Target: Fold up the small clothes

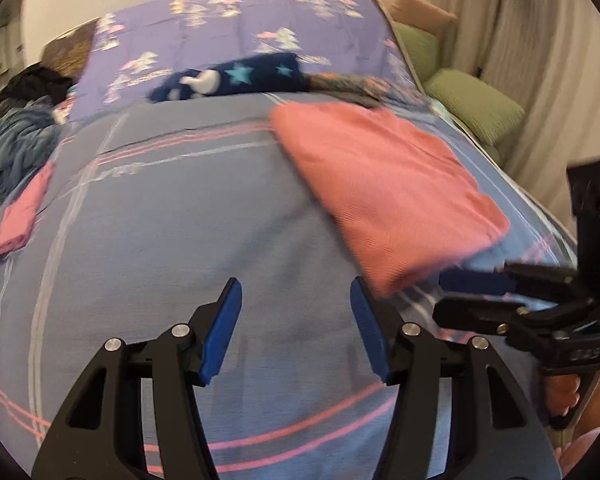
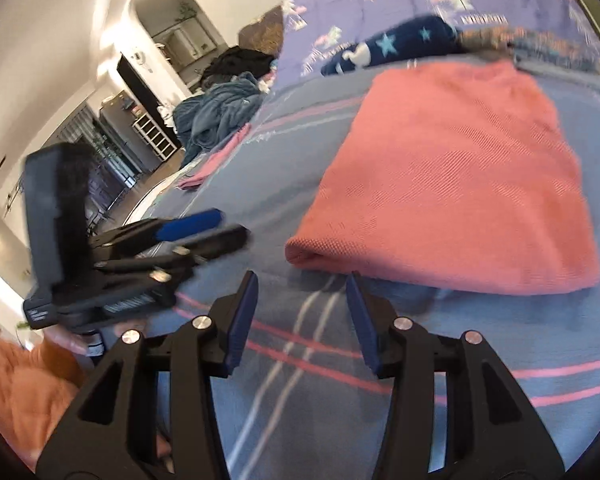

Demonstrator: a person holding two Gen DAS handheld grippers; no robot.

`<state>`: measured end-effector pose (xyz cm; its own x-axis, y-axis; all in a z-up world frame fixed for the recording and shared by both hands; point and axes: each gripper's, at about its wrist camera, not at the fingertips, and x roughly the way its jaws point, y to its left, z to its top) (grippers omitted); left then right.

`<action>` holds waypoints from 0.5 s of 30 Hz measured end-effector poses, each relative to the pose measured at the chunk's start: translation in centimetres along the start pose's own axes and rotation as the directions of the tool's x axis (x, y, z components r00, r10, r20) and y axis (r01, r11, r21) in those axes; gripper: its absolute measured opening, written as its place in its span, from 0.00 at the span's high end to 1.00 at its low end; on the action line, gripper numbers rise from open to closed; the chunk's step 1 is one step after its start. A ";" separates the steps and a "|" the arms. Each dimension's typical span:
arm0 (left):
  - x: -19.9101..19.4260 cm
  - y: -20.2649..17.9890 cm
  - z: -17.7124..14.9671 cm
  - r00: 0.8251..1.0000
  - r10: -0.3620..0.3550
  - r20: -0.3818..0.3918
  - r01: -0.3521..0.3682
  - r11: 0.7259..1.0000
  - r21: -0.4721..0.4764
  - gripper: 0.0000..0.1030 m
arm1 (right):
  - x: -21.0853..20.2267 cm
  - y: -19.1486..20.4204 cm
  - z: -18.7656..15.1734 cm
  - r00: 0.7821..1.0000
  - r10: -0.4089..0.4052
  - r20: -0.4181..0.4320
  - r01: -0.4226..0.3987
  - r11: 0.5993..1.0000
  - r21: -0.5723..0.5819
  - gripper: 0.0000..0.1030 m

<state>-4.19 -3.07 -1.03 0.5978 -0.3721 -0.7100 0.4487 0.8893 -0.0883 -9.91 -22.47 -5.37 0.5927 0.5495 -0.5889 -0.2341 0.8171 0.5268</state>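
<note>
A folded pink garment lies flat on the blue striped bedsheet; it also shows in the right wrist view. My left gripper is open and empty, just left of the garment's near corner. My right gripper is open and empty, just in front of the garment's folded near edge. The right gripper shows side-on at the right edge of the left wrist view. The left gripper shows at the left of the right wrist view.
A smaller folded pink piece lies at the bed's left edge beside a crumpled blue blanket. A navy star-print garment and a patterned one lie behind. Green cushions line the right wall.
</note>
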 end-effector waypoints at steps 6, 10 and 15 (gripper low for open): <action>-0.3 4.5 0.3 0.999 0.047 0.022 -0.043 0.989 -0.144 0.44 | 2.5 2.3 1.6 0.995 -0.101 0.012 0.101 0.992 -0.070 0.54; -0.1 5.5 0.3 0.999 0.042 0.025 -0.037 0.986 -0.165 0.44 | 3.7 3.5 2.0 0.987 -0.162 0.014 0.163 0.979 -0.120 0.52; 0.4 5.7 0.5 1.000 0.014 0.025 -0.009 0.985 -0.172 0.44 | 6.0 2.8 2.1 0.971 -0.236 -0.026 0.234 0.970 -0.057 0.85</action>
<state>-1.06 1.70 -1.44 0.6207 -0.3663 -0.6932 0.3219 0.9252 -0.2007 -5.35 -17.29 -6.13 0.6109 0.3453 -0.7125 -0.1319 0.9317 0.3384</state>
